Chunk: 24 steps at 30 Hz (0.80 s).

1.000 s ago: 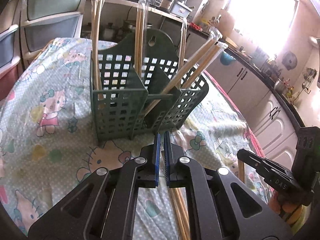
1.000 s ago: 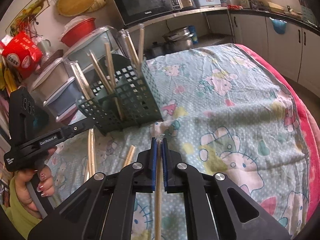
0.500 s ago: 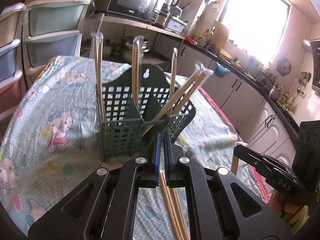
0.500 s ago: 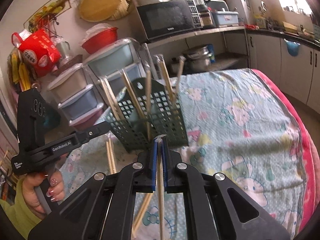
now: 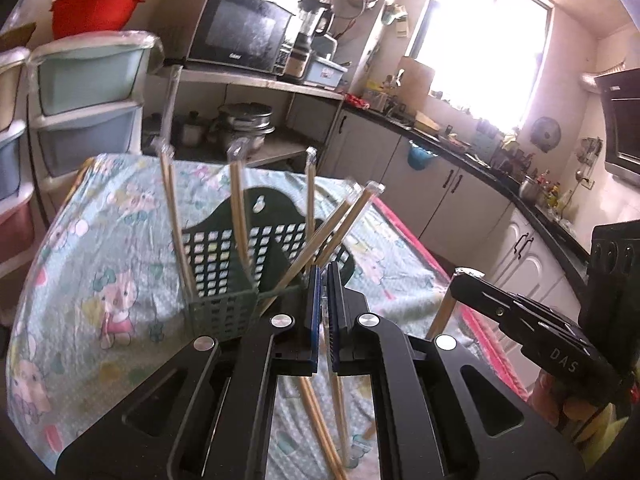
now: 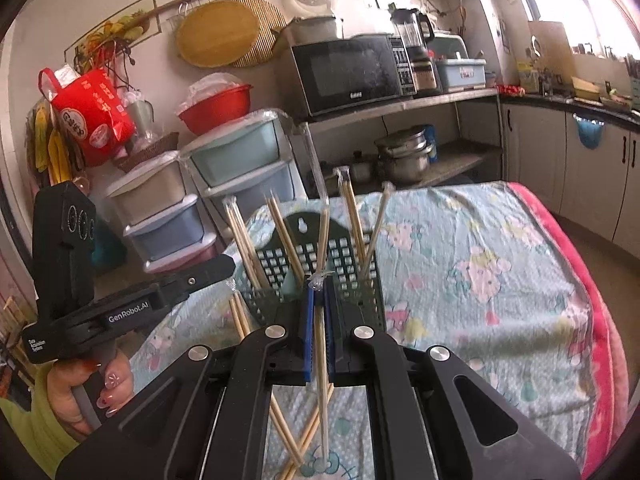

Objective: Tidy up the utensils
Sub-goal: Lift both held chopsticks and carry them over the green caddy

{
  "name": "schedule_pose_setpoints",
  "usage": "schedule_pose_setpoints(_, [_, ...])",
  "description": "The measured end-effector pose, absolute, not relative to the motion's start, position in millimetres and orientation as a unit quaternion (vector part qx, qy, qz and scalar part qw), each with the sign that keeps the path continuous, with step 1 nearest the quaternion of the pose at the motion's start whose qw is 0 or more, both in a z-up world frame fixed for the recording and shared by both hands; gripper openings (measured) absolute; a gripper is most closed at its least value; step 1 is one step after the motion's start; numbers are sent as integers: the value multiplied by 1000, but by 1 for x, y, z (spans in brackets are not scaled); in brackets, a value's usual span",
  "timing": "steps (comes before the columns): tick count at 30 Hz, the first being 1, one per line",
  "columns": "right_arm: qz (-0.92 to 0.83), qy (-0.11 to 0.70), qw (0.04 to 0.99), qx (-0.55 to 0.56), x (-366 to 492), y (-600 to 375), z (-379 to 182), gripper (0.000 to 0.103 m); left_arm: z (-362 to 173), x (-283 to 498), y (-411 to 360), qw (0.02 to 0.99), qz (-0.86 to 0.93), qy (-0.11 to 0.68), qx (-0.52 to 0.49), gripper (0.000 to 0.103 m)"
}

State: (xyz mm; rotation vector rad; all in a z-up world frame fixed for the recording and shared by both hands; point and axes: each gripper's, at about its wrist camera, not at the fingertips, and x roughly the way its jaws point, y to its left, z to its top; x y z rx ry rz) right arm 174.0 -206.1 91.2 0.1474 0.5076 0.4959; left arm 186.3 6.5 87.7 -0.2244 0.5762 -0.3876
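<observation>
Several wrapped chopstick pairs [image 5: 240, 208] stand tilted in the green basket [image 5: 224, 312] on the worktop [image 5: 92, 248] with its cartoon cloth. Its front wall is partly hidden behind the left gripper [image 5: 323, 280], whose jaws are clenched on one wrapped pair [image 5: 338, 412]. The right gripper [image 6: 317, 292] has its jaws clenched on another wrapped pair [image 6: 321, 384], upright. More pairs [image 6: 282, 424] lie below, cut off by the frames. Behind stand plastic drawers [image 6: 240, 168] and a microwave [image 6: 348, 72].
</observation>
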Motion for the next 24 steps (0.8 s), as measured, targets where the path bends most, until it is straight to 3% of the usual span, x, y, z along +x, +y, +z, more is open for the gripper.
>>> schedule_pose_setpoints(24, [242,148,955,85,179,-217,168,5,164,199,1,955,-193,209,-79,1])
